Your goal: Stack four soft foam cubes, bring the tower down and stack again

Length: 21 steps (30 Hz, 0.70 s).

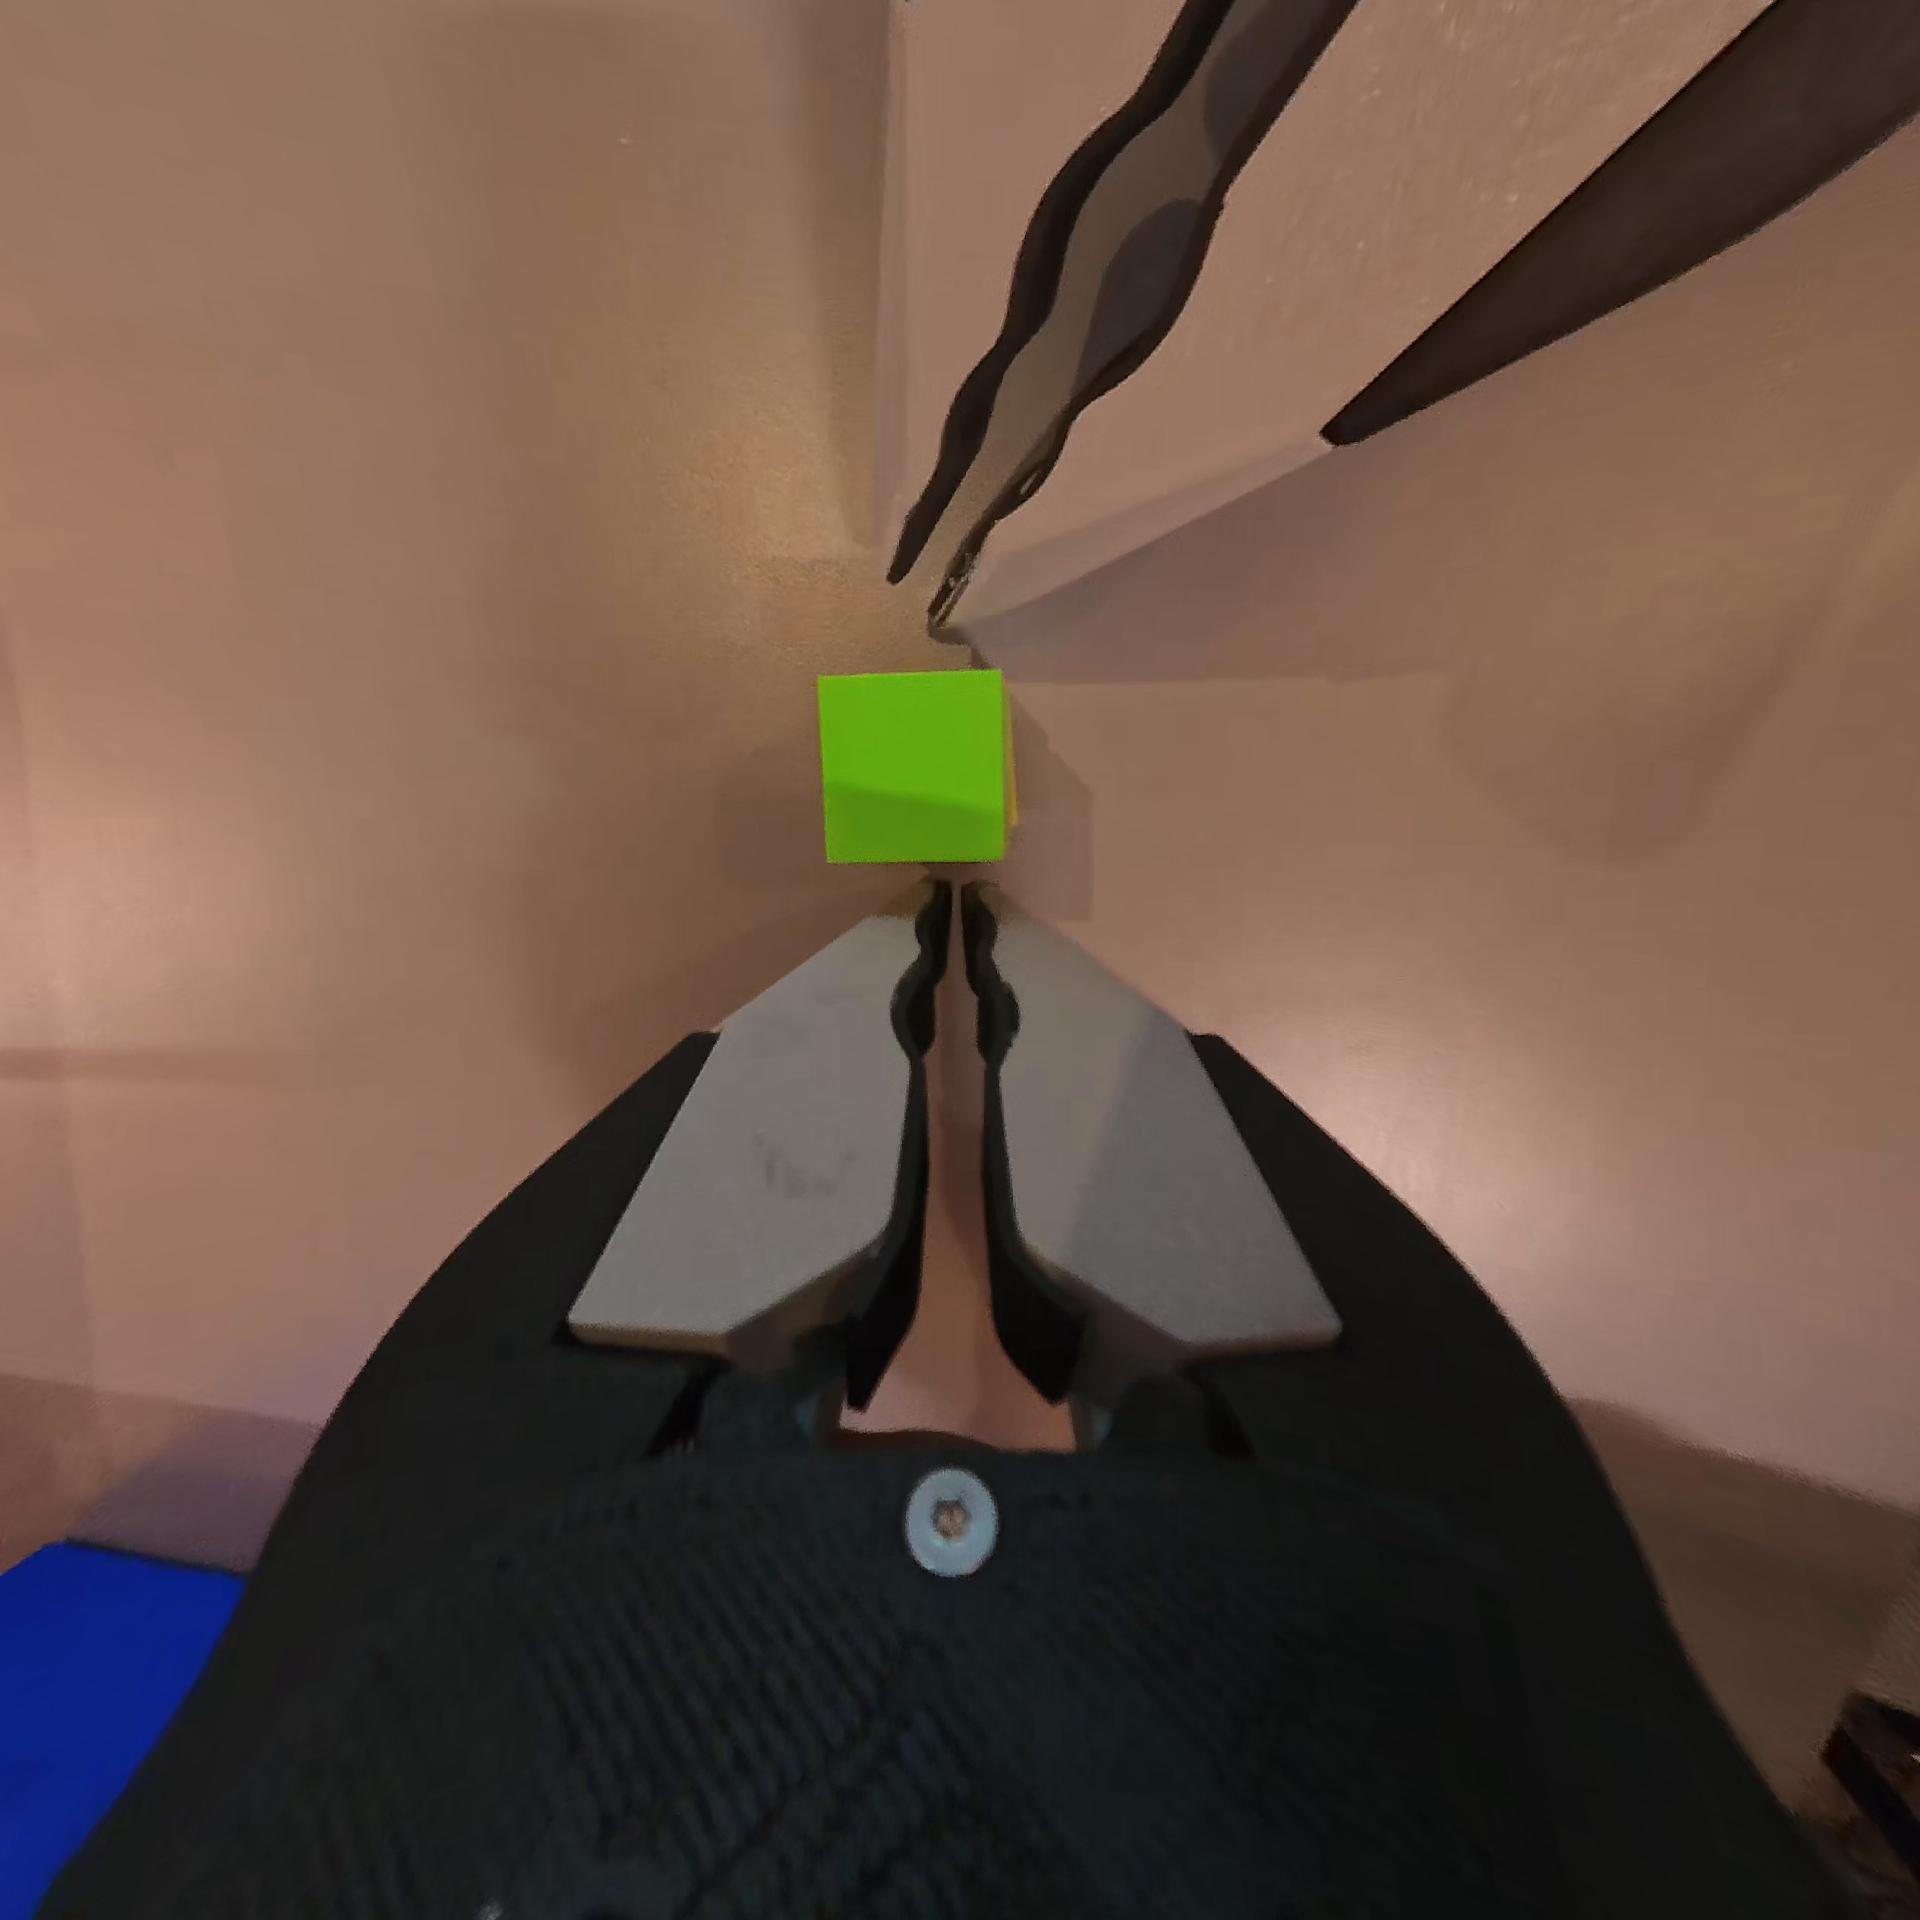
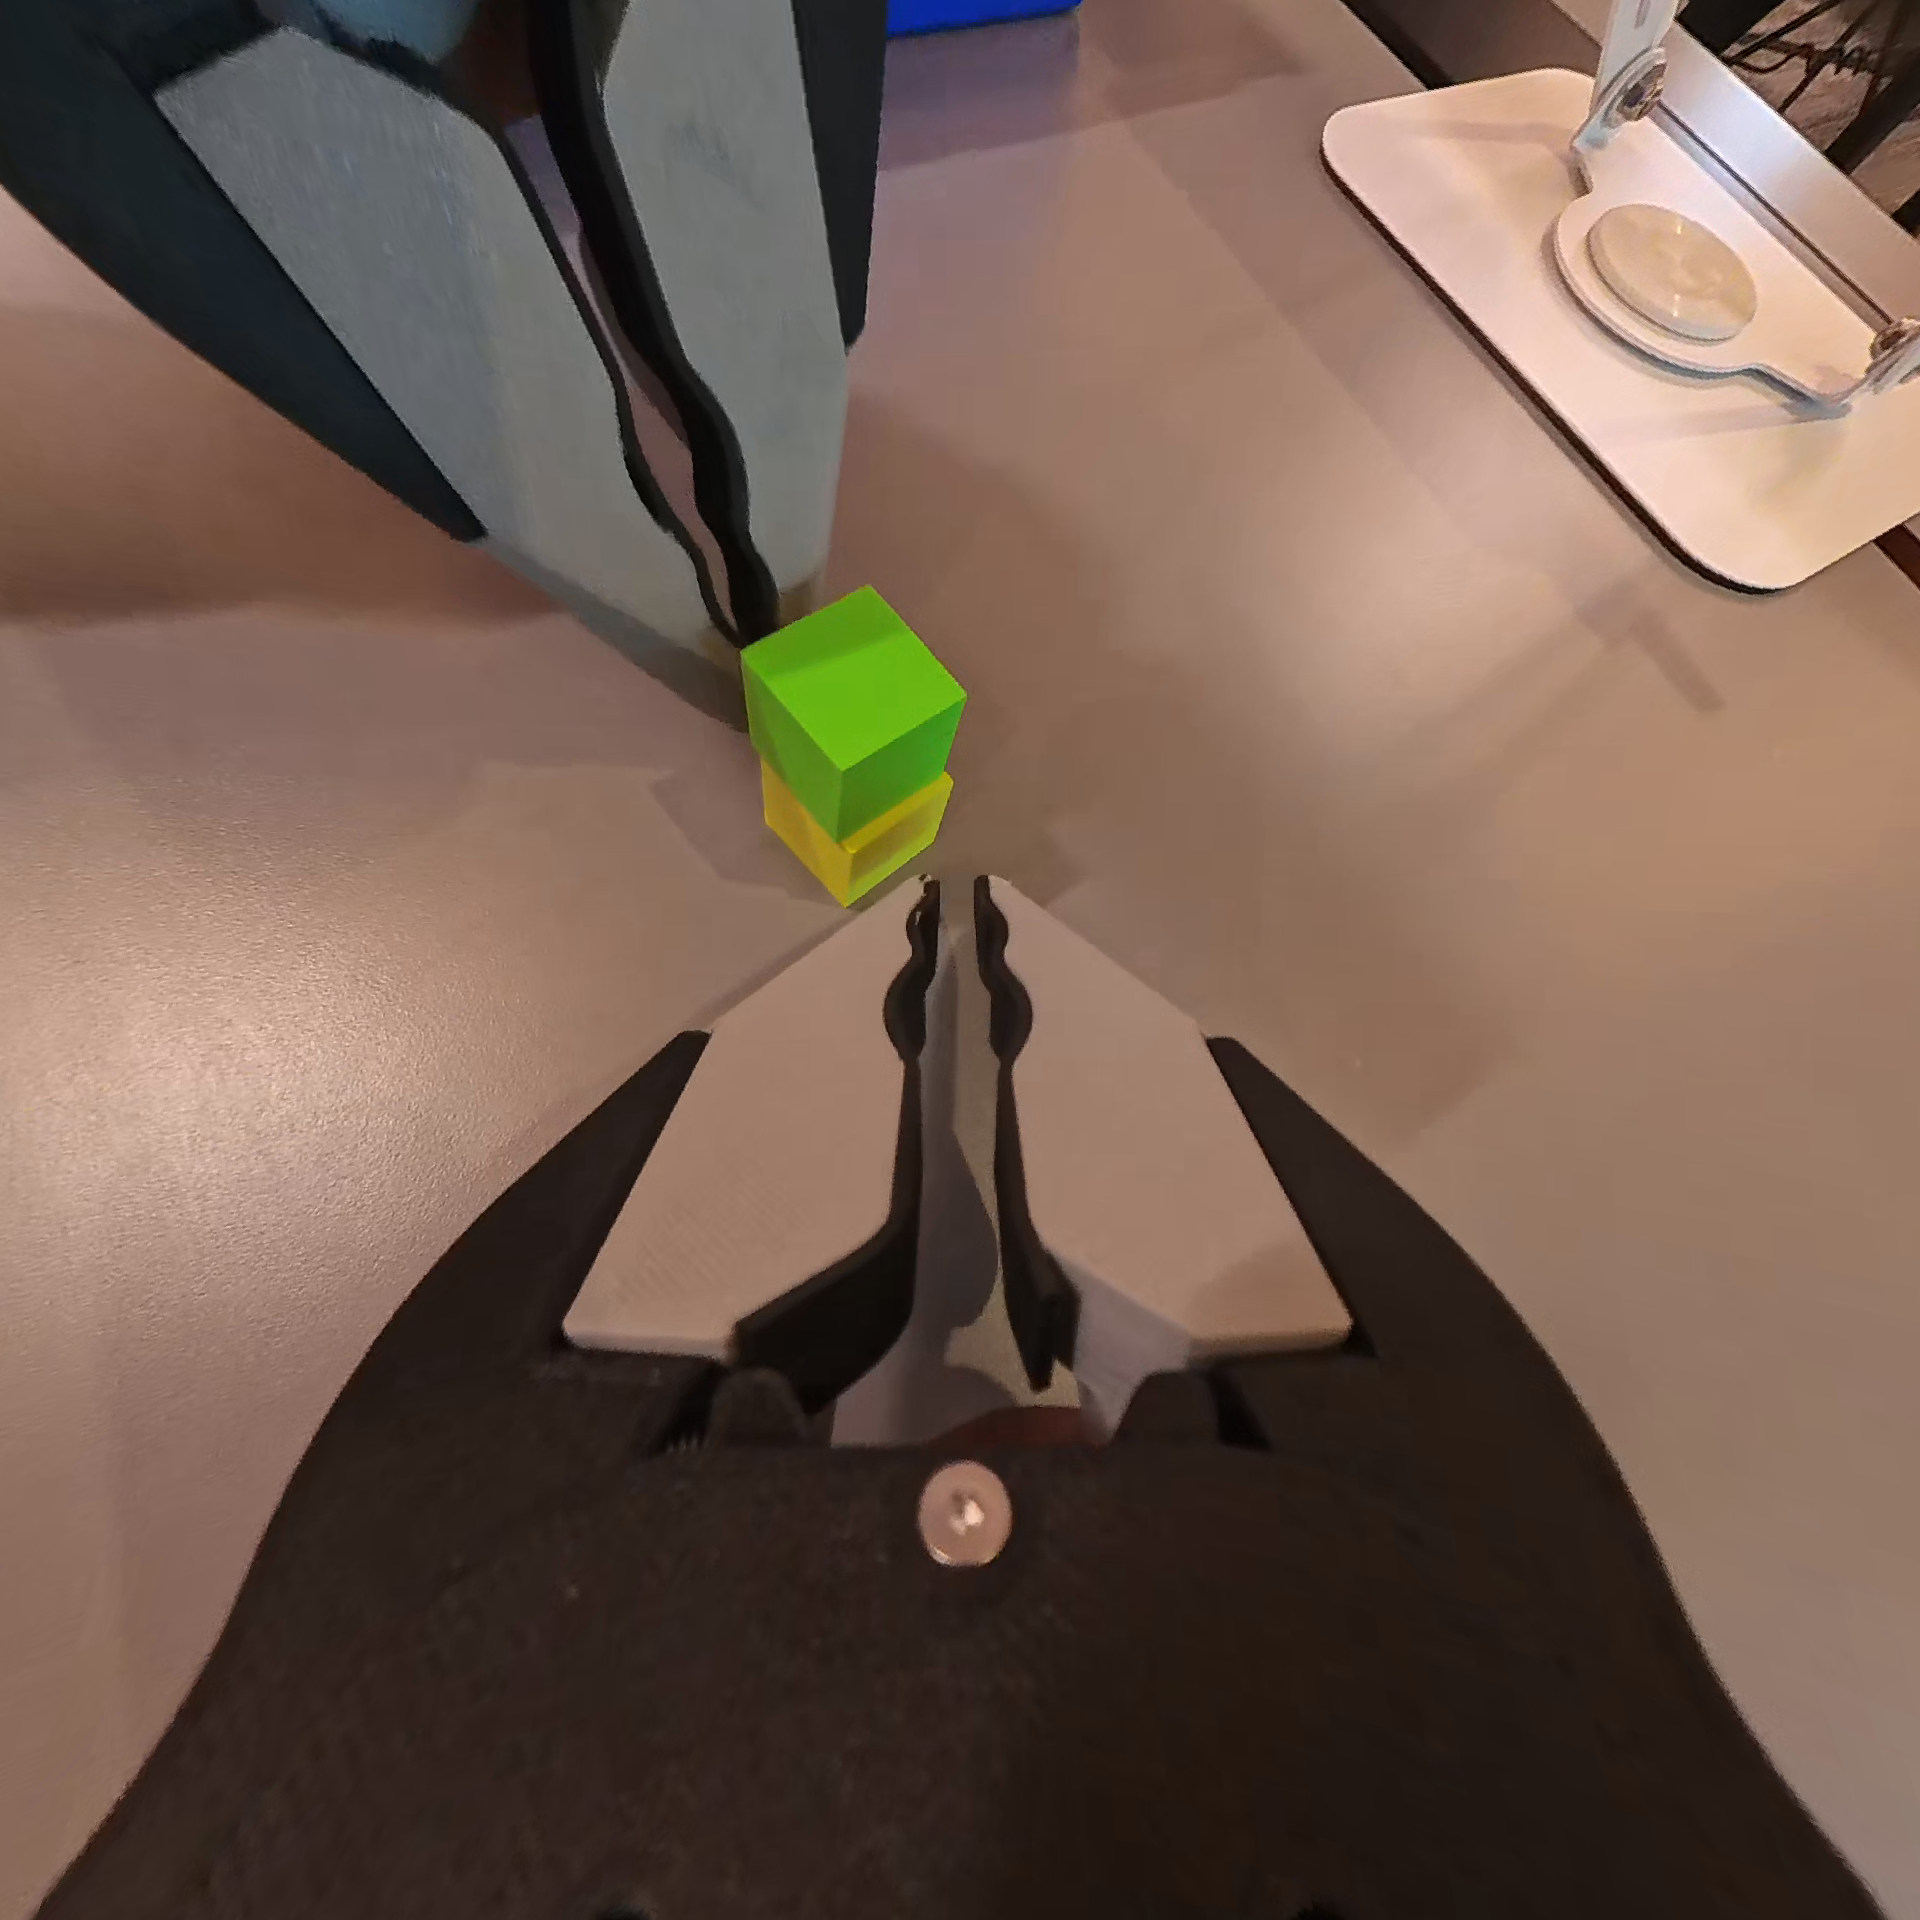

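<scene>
A green foam cube (image 2: 852, 707) sits on a yellow foam cube (image 2: 883, 847) on the brown table (image 2: 1351, 935), a little skewed on it. In the left wrist view the green cube (image 1: 914, 764) is seen from above, with a sliver of the yellow cube (image 1: 1010, 779) at its right edge. My left gripper (image 1: 948, 889) is shut with nothing between its pads, its tips right at the green cube's near edge. It also shows in the right wrist view (image 2: 743, 621), tips against the green cube's far corner. My right gripper (image 2: 952, 885) is shut, tips just beside the yellow cube. It also shows in the left wrist view (image 1: 925, 594), beyond the stack.
A white stand base (image 2: 1538, 312) with a metal hinge lies on the table at the far right. A blue object (image 2: 977, 16) sits at the table's far side and shows at the lower left of the left wrist view (image 1: 94, 1683). Across from one pair of fingers to the other is roughly 5 cm.
</scene>
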Each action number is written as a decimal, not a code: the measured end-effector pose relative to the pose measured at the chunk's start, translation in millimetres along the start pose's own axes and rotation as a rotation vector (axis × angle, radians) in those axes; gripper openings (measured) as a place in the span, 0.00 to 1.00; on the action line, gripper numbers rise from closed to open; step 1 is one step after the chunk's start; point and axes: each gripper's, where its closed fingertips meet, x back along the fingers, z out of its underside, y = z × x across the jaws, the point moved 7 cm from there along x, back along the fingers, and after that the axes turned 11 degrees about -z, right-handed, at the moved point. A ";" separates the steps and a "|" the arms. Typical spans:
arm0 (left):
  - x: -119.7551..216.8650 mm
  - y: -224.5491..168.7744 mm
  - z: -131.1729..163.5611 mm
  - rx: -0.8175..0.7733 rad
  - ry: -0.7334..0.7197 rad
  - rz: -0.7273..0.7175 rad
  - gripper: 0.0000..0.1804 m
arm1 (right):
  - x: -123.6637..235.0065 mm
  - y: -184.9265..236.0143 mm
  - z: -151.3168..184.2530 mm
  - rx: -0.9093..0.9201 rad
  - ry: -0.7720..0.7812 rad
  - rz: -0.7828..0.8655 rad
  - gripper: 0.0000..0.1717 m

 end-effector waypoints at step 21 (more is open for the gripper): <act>-7.6 -3.5 -3.4 0.000 0.005 0.033 0.00 | -11.8 5.1 -1.6 0.008 0.039 -0.053 0.00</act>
